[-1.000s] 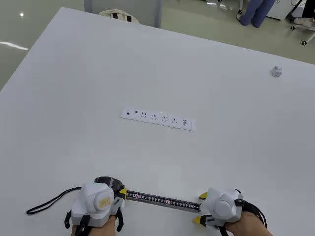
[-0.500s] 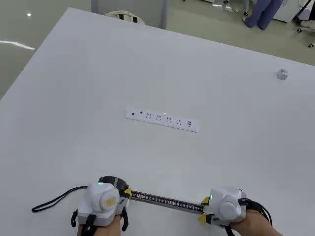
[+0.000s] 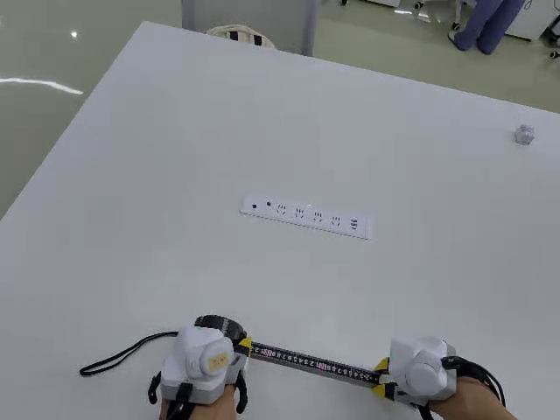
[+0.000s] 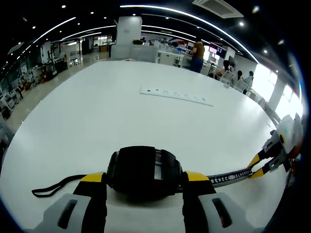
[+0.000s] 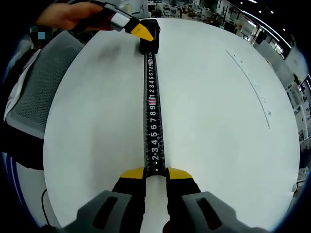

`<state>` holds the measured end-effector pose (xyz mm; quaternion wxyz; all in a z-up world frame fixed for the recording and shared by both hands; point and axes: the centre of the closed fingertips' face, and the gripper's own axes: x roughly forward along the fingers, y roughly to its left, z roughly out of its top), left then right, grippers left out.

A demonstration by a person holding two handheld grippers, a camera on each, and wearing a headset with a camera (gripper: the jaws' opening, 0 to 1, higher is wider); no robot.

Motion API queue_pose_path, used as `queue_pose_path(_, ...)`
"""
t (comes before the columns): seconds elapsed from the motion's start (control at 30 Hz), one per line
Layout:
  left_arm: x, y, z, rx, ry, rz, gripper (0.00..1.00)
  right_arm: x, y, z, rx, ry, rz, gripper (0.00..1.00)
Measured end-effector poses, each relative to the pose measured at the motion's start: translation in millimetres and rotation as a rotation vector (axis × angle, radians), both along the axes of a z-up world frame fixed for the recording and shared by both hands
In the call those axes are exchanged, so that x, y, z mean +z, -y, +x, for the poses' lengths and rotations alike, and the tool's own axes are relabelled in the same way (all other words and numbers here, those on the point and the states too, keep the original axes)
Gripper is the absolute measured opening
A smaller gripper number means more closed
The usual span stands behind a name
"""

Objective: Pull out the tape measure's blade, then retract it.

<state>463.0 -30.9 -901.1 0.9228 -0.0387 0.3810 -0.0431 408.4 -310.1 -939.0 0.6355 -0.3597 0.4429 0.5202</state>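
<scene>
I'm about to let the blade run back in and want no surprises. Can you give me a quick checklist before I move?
1. Hold of left gripper on tape measure case: ok, shut on it.
2. Hold of right gripper on blade tip: ok, shut on it.
3. Blade out and straight between the grippers, no kink: ok.
4. power strip apart from the blade's path: ok.
5. strap trailing away from the blade: ok.
6. Blade lock released: cannot tell.

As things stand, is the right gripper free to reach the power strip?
Likely not while busy: the right gripper is shut on the tape blade. Nothing lies on the table between it and the power strip.
</scene>
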Motion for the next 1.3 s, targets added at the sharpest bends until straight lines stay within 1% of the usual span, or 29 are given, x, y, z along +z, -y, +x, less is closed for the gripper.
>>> queue_pose_path(0.2, -0.3, 0.1, 0.1, -0.001, 0.005, 0.001, 0.59, -0.1, 0.1, 0.4, 0.007, 0.004, 0.001, 0.15)
queue_pose_path(0.37, -0.6, 0.1, 0.1, -0.006, 0.001, 0.004, 0.58, 0.6, -0.1, 1.0, -0.001, 0.011, 0.006, 0.15)
queue_pose_path(0.47, -0.2, 0.2, -0.4, -0.011, 0.008, 0.01, 0.58, 1.0, -1.6, 1.6, 0.0, 0.022, 0.007, 0.15)
queue_pose_path(0.7, -0.5, -0.1, -0.3, -0.015, 0.026, 0.015, 0.57, 1.0, -3.5, 3.1, -0.024, 0.032, 0.012, 0.15)
queue_pose_path(0.77, -0.1, -0.1, -0.2, -0.012, 0.029, 0.014, 0.56, 0.7, -4.3, 3.0, -0.037, 0.028, 0.017, 0.15)
queue_pose_path(0.93, 0.3, -0.3, -0.5, -0.012, 0.03, 0.007, 0.56, 1.7, -6.0, 3.0, -0.038, 0.022, 0.018, 0.15)
queue_pose_path(1.3, 0.1, -0.2, -0.3, -0.012, 0.037, 0.015, 0.56, 1.7, -10.7, 3.5, -0.042, 0.022, 0.024, 0.15)
